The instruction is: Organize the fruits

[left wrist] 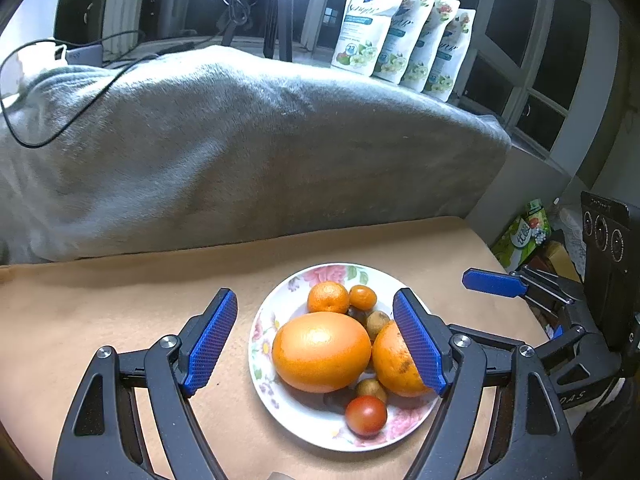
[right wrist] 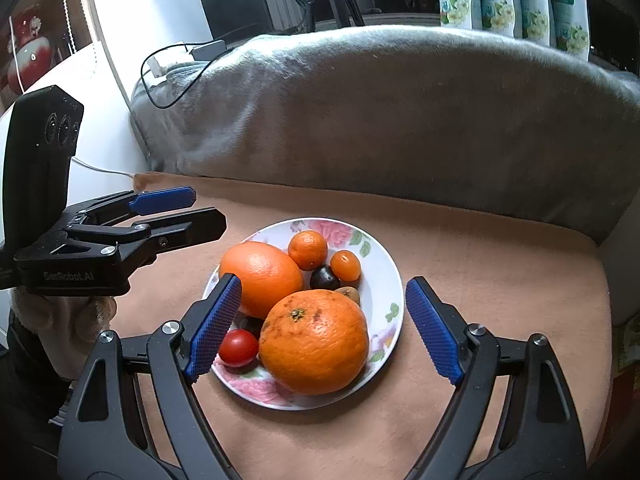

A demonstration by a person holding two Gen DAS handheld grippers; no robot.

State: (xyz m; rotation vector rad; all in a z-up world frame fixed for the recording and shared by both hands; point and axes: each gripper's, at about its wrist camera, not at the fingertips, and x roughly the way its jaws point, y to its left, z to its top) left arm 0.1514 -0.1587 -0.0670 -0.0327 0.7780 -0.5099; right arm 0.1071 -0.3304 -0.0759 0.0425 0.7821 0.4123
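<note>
Fruit plate between spread fingers

Both wrist cameras looked steeply down along their own fingers, close above the floral plate. The left camera viewed it from the left, the right camera from the right. Each view caught the other gripper at its edge, and both shared the grey blanket behind.

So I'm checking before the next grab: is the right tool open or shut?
Open. The right tool has its blue pads spread wide either side of the big orange, touching nothing, over the plate.
</note>
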